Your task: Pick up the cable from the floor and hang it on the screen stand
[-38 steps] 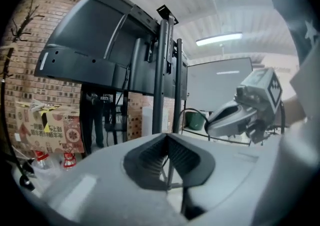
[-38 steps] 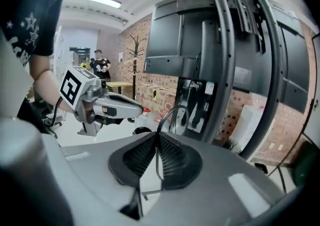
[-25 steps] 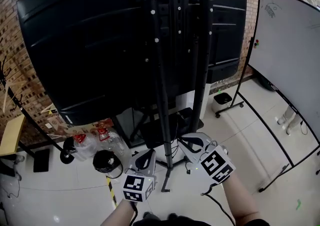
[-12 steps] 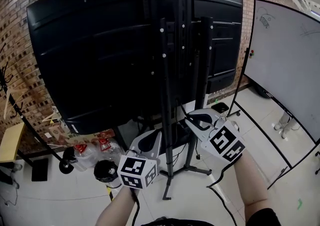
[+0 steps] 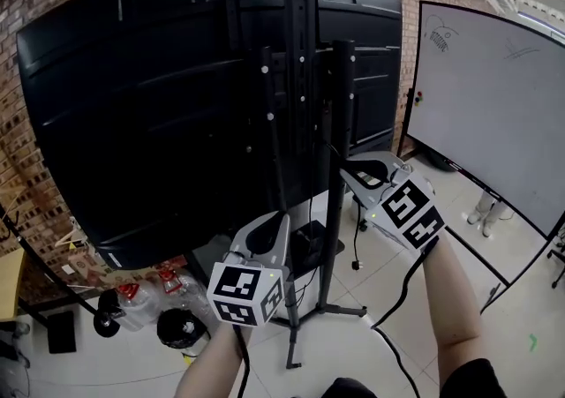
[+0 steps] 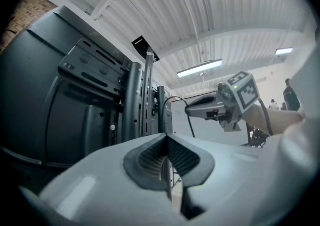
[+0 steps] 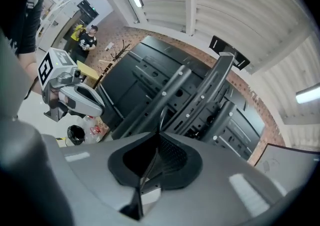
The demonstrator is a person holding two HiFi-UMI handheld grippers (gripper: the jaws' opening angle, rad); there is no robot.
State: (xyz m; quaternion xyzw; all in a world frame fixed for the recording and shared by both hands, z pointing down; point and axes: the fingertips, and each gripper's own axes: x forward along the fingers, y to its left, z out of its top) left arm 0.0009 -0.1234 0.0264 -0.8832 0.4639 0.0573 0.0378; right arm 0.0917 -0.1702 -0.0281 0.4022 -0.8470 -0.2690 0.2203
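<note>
The screen stand's black posts rise behind the big dark screen. My right gripper is raised beside the right post, shut on a thin black cable. The cable trails down under my right forearm toward the floor. In the left gripper view the cable arcs over at the right gripper's tip. My left gripper is lower, in front of the posts, its jaws shut with nothing seen between them.
A whiteboard on a wheeled frame stands to the right. Plastic bottles and a round black object lie on the floor at the left of the stand's base. A brick wall is behind the screen.
Both grippers have risen from near the floor to the height of the stand's posts. The right gripper has carried the cable up with it.
</note>
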